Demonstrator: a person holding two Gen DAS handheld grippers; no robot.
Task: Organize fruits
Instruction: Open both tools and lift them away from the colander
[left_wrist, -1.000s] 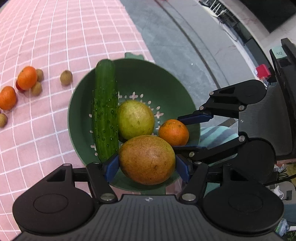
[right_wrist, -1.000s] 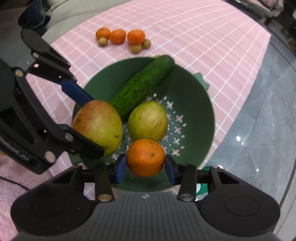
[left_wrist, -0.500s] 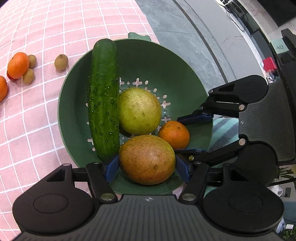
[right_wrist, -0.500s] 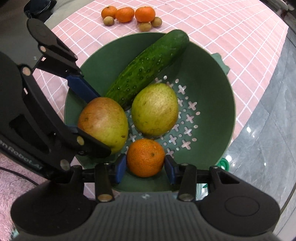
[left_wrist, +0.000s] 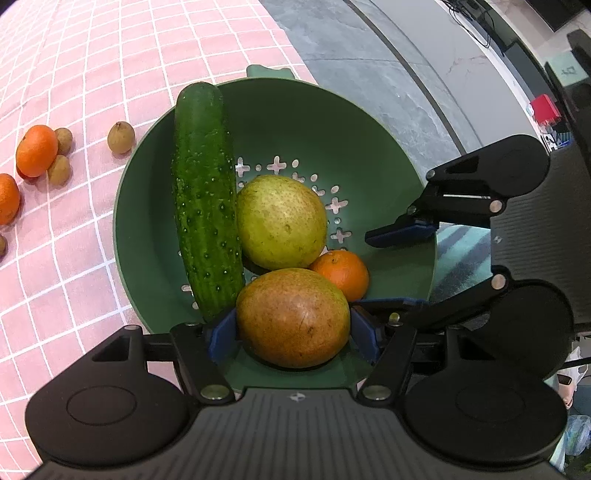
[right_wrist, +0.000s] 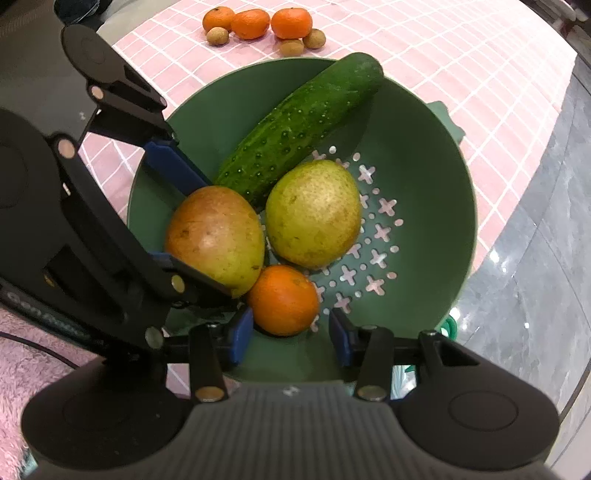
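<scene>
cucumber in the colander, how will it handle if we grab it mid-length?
The cucumber looks stiff: it spans from the colander floor to the rim without sagging. Its skin shows droplets or bumps, so it may be slippery. It is long and round, leaning on the rim and against the green pear, so it would likely roll or slide down once nudged.
</scene>
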